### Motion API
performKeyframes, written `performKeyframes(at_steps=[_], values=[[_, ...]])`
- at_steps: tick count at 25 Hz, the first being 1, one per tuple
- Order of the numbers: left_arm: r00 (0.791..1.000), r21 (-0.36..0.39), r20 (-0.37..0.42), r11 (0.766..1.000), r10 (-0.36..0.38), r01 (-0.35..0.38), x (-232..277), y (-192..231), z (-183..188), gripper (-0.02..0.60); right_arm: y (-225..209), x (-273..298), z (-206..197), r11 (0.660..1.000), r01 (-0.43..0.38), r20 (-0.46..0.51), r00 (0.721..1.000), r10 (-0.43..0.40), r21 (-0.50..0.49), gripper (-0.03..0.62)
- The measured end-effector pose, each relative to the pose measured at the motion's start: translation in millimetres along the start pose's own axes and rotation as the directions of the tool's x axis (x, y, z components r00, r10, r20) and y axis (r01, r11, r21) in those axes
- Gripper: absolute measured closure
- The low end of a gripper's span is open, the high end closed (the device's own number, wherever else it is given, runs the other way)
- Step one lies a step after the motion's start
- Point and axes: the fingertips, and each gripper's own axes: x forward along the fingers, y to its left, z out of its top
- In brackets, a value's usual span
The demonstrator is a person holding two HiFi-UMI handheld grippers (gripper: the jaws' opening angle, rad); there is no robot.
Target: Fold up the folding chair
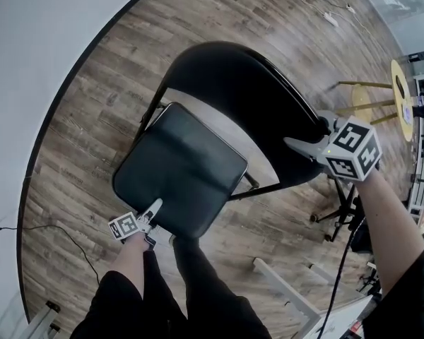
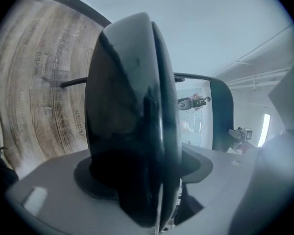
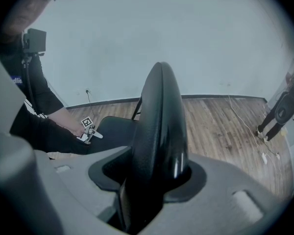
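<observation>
The folding chair (image 1: 219,133) stands open on the wooden floor (image 1: 85,126), filling the middle of the head view. Its seat (image 1: 180,164) lies toward the lower left and its backrest (image 1: 258,83) arches across the upper centre and right.

The left gripper (image 1: 155,207) sits at the bottom left corner of the seat, at the front edge nearest the person. In the left gripper view that dark padded edge fills the gap between the jaws, so the gripper looks clamped on the seat. The right gripper (image 1: 307,131) is at the right of the frame, on the top rim of the backrest. In the right gripper view the rim runs straight up between the jaws, which look closed on it.

The two grips lie well apart on a diagonal from lower left to right, with the fold line somewhere between them, at the back of the seat. The left gripper is the nearer one to the seat's free edge, so the fold likely depends on that edge swinging up and away from the person toward the backrest. The right gripper would steady the rim or draw it in to meet the seat
</observation>
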Motion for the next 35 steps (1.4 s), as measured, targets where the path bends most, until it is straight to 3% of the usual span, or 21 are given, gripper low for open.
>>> performKeyframes(at_steps=[35], values=[[0.998, -0.037, -0.010, 0.998, 0.055, -0.056, -7, -63, -15, 0.311, 59, -34, 30, 0.997, 0.044, 0.031, 0.999, -0.042, -0.063, 0.447]])
